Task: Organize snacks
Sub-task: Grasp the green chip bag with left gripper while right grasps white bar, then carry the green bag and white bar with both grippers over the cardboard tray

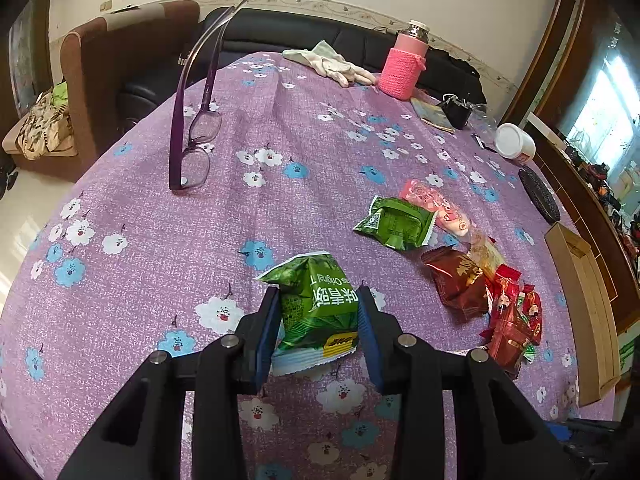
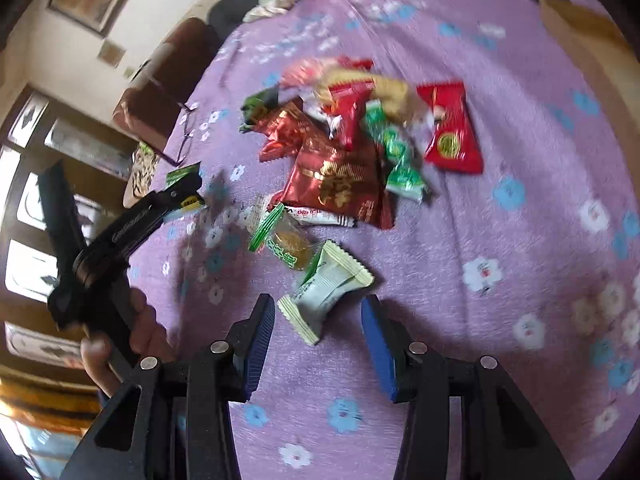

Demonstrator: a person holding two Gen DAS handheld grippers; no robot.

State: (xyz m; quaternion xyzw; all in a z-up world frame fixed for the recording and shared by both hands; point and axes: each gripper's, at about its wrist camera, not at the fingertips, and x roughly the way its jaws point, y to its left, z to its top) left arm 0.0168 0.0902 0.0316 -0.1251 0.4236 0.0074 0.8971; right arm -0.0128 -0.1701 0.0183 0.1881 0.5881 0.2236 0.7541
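My left gripper is shut on a green snack packet, held just above the purple flowered tablecloth. To its right lies a loose pile: another green packet, a pink one, a dark red one and small red ones. In the right wrist view, my right gripper is open around a pale green-and-white packet that lies between its blue pads without being pressed. Beyond it are a clear-wrapped candy, a large dark red packet and a red packet.
Purple glasses stand at the left. At the table's far edge are white gloves, a pink-sleeved bottle, a black camera and a white jar. A cardboard box lies along the right edge. A hand holds the left gripper.
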